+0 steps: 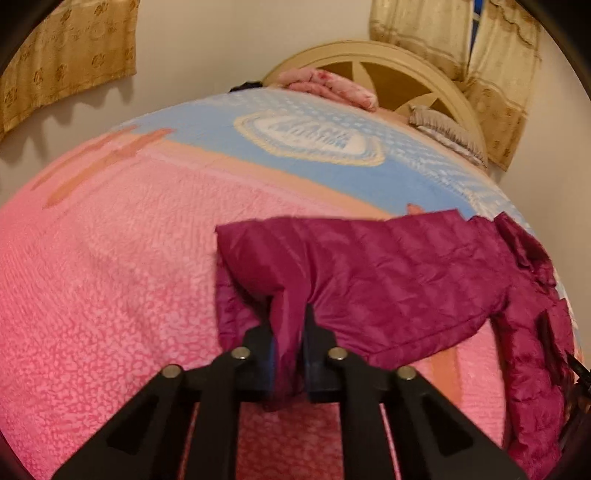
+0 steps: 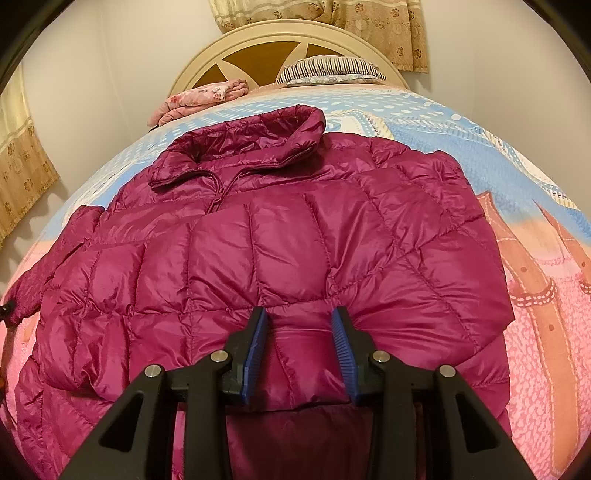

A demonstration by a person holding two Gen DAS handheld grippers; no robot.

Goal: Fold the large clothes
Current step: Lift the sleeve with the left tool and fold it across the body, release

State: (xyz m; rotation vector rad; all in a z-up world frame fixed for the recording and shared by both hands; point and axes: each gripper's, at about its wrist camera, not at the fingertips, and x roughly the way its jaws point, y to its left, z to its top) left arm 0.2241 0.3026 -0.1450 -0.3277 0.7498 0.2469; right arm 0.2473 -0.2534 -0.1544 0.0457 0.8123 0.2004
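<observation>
A magenta quilted puffer jacket [image 2: 277, 229] lies front up on the bed, collar toward the headboard, with one sleeve folded across its front. My right gripper [image 2: 300, 312] is at the jacket's near edge, and its blue pads [image 2: 341, 343] squeeze a puffy fold of the fabric bunched between them. In the left wrist view the same jacket [image 1: 388, 280] stretches off to the right. There my left gripper [image 1: 288, 317] is shut tight on the end of a sleeve, whose cloth hangs down between the fingers.
A fleecy pink and blue bedspread [image 1: 110, 277] covers the bed. At the cream headboard [image 2: 280, 33] lie a striped pillow [image 2: 328, 70] and a folded pink floral blanket [image 2: 203, 96]. Beige curtains [image 1: 66, 48] hang on the walls beside the bed.
</observation>
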